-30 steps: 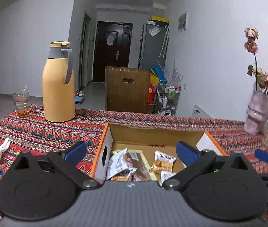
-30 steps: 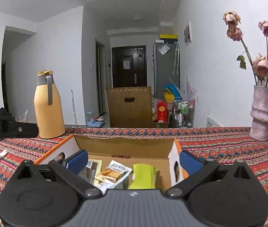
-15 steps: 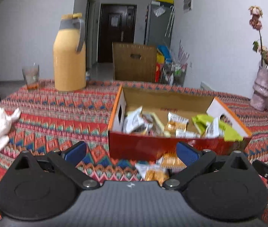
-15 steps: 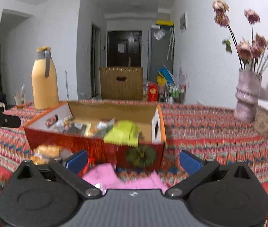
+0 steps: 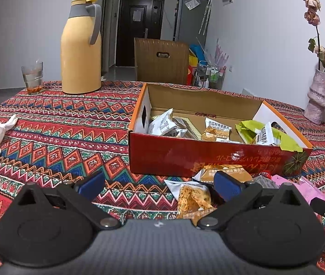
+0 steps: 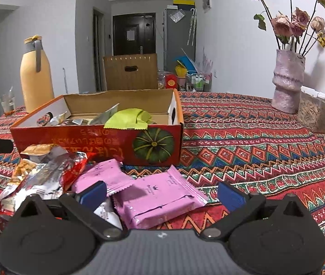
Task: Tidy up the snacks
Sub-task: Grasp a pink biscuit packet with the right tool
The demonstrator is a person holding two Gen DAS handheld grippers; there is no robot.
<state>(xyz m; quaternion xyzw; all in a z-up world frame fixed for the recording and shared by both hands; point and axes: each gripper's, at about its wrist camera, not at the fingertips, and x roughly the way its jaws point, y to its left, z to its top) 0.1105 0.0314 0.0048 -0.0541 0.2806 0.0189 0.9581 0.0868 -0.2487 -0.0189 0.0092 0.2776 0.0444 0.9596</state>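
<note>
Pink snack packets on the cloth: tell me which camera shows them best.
The right wrist view: both pink snack packets lie whole in front of the open right gripper. The left wrist view catches only a pink sliver behind its own linkage.

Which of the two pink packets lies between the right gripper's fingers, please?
The nearer pink packet, lying flat; the other pink packet sits behind the left finger.
</note>
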